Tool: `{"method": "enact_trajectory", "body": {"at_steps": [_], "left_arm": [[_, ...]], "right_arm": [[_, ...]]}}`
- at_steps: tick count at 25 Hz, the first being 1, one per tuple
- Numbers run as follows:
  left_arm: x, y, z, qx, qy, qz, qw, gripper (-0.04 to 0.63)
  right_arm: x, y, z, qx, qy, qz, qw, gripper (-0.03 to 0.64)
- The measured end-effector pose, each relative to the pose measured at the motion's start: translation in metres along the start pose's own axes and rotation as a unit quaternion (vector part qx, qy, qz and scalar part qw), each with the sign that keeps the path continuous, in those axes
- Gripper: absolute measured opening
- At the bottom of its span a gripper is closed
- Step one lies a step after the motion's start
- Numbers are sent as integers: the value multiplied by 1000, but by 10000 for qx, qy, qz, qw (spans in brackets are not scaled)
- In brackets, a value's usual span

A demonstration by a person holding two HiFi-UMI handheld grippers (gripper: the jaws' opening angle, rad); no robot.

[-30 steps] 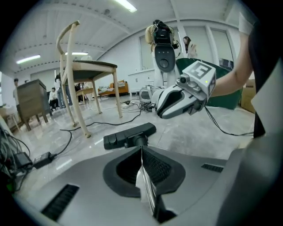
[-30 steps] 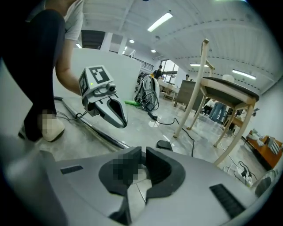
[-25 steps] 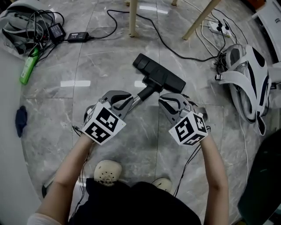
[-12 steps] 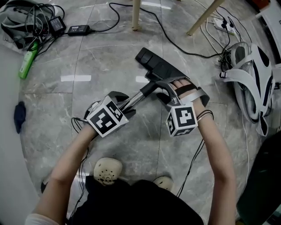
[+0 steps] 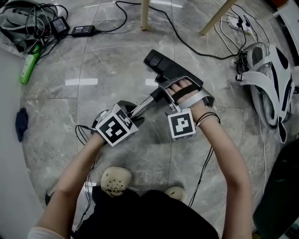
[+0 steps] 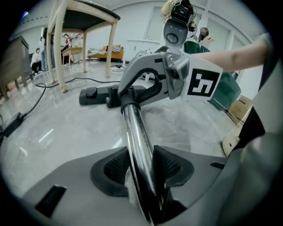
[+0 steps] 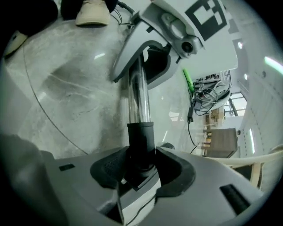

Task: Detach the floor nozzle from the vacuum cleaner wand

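Left gripper (image 6: 141,170): jaws closing with the chrome wand (image 5: 143,107) between them; the tube lies against one pad, with a sliver of gap at the other.
Right gripper (image 7: 141,167): closed on the black neck of the floor nozzle (image 5: 161,66), a pad on each side of the collar where the tube enters it.
Floor nozzle: flat on the grey marble floor (image 5: 117,70), its head partly under the right hand (image 5: 187,95); the wand runs from its neck back toward the person.
Behind the nozzle: two wooden legs (image 5: 145,14), with a black cable (image 5: 180,39) snaking between them across the floor.
Right of the nozzle: a white-and-black harness-like bundle (image 5: 266,88), well apart.
Left of the nozzle: a black power adapter (image 5: 84,31), a green stick-shaped object (image 5: 29,63) and a dark blue cloth (image 5: 21,125), all well apart.
In the way: nothing lies across the wand or the neck except the two grippers.
Count: two grippers, one wand, one nozzle, two wooden legs, two pale shoes (image 5: 114,181).
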State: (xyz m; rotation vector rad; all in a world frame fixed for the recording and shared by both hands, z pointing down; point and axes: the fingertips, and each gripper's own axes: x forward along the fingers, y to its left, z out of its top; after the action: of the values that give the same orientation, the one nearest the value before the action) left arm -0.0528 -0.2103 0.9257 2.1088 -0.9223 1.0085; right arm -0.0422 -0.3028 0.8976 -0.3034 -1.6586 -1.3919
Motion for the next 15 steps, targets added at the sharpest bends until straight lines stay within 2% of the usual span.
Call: {"method": "enact_trajectory", "body": {"at_steps": [2,8,15], "left_arm": [[-5,-6,5,40,-134,-108,9998,181],[-8,-13,0,32,-188,-140,9997,181],[-7,-15,2,-83,-99,-123,9998,176]], "right_arm": [[-3,3,5,-39,-122,-51,9999,184],[-9,10,8,45,-210,90,9997,183],[-12,11,-2,98,-115,63,9999,181]]}}
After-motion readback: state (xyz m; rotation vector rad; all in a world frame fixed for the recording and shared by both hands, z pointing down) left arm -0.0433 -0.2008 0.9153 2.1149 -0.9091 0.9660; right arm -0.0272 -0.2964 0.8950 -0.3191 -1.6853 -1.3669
